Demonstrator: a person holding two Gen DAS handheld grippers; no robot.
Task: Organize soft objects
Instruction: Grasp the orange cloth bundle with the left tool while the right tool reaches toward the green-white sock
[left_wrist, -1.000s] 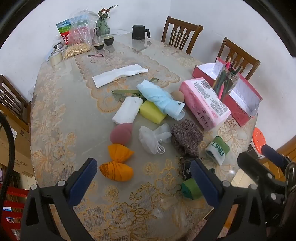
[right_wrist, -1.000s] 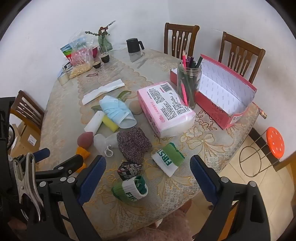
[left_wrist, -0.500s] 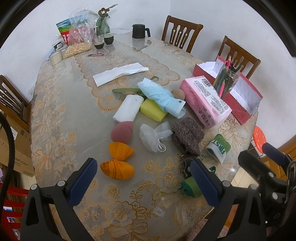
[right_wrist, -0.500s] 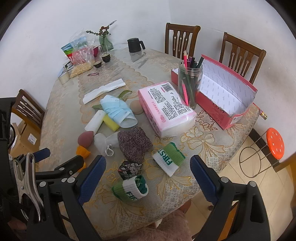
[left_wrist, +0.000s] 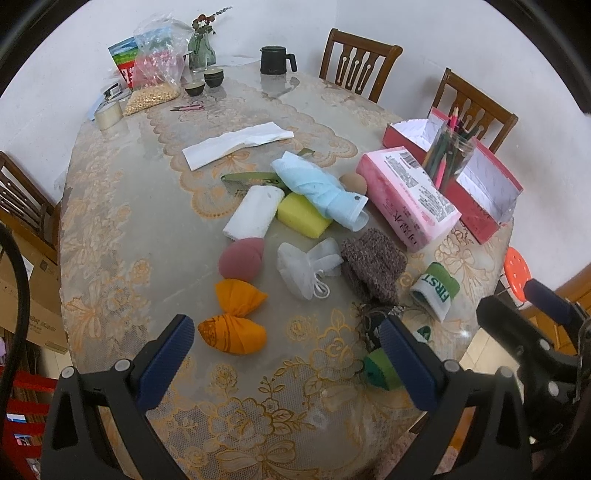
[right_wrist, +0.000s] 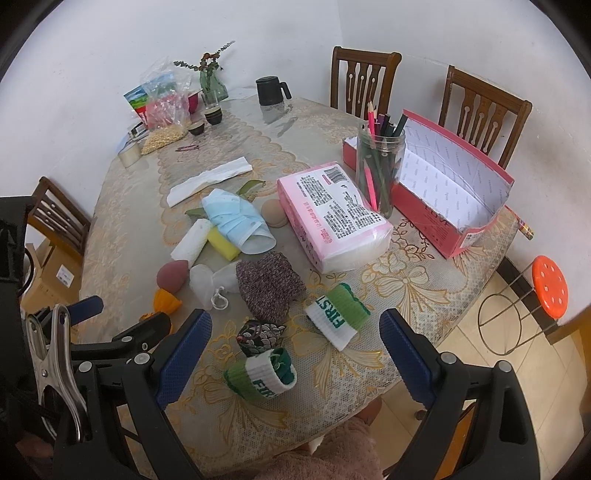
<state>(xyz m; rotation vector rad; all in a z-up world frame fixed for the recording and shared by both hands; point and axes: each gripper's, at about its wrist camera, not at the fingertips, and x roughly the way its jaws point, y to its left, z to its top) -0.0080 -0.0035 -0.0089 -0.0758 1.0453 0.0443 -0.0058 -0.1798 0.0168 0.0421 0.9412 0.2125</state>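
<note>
Soft items lie in a cluster on the lace-covered table (left_wrist: 110, 229): two orange pouches (left_wrist: 232, 332), a pink sponge (left_wrist: 241, 259), a white mesh bag (left_wrist: 308, 267), a brown knitted piece (left_wrist: 373, 264), a yellow sponge (left_wrist: 306, 216), a white roll (left_wrist: 255, 211), a blue mask (left_wrist: 319, 186) and green-white "FIRST" socks (right_wrist: 338, 314), (right_wrist: 262, 374). A dark patterned pouch (right_wrist: 260, 332) lies between them. My left gripper (left_wrist: 288, 354) is open above the near table edge. My right gripper (right_wrist: 295, 350) is open above the socks. Both are empty.
A pink tissue pack (right_wrist: 332, 218), a jar of pencils (right_wrist: 380, 166) and an open red box (right_wrist: 454, 184) stand at the right. A white cloth strip (left_wrist: 236, 144), black mug (left_wrist: 273, 61), vase and bags are at the far end. Chairs ring the table; an orange stool (right_wrist: 548, 282) stands right.
Both grippers have drifted slightly; the views shift a little. No object on the table has moved.
</note>
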